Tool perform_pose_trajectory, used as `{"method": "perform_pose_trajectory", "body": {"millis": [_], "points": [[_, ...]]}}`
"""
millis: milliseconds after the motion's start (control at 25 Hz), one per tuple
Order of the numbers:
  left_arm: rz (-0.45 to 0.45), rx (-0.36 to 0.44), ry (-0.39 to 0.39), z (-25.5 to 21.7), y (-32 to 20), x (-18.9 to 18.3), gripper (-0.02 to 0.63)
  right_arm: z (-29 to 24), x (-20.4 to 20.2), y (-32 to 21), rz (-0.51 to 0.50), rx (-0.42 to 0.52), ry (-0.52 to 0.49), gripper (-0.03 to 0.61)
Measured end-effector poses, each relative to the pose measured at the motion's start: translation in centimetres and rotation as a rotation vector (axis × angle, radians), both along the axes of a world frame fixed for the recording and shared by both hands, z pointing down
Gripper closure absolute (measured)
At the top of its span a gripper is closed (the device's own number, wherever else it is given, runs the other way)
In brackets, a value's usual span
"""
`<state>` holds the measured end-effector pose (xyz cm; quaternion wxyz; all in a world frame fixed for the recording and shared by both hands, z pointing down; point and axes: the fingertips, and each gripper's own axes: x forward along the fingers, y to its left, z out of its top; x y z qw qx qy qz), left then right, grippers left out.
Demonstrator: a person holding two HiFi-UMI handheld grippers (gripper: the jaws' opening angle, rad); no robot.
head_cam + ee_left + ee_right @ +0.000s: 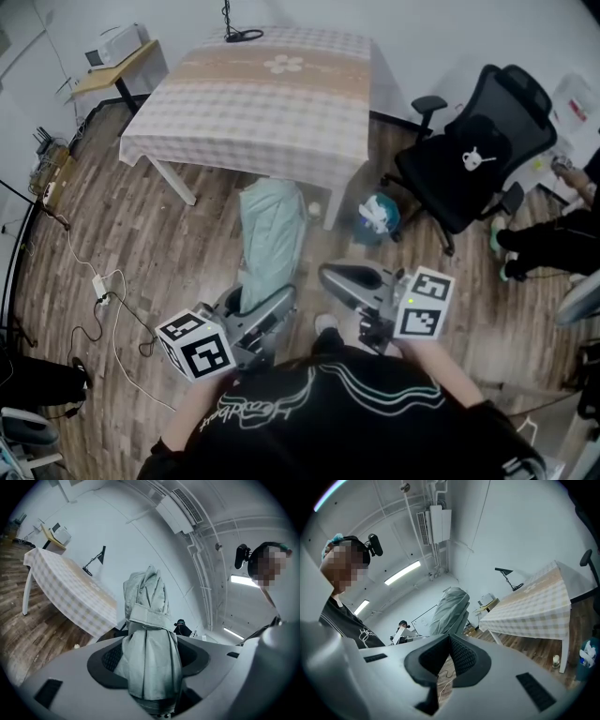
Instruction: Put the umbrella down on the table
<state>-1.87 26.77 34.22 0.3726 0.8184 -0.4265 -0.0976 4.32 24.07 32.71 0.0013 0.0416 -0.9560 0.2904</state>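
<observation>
Pale-green folded umbrella, strap wrapped round it, sits clamped in the left gripper; right gripper closed, empty.

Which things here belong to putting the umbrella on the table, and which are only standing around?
For the job:
- umbrella
- left gripper, fingers closed on it
- table

Only standing around:
- office chair
- blue bin
- black lamp
- floor cable

Pale grey-green umbrella, beige-and-white checked tablecloth, black office chair, brown wood-plank floor
</observation>
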Motion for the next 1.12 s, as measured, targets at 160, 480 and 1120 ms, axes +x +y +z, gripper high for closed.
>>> {"method": "perform_pose_trajectory", "body": {"millis": [160, 480, 1120], "points": [[-0.013, -0.018, -0.003, 0.6, -2.6, -0.1, 0.35, 0.7, -0.2, -2.8, -0.012, -0.018, 0.001, 0.566], [-0.033, -0.045, -0.017, 1.9, -8.7, 0.4, 0.35, 2.0, 0.2, -8.8, -0.029, -0.04, 0.012, 0.566], [-0.018, -0.039, -0.061, 1.7, -19.5, 3.9, 0.35, 2.1, 3.5, -19.5, -0.021, -0.051, -0.015, 0.566]]}}
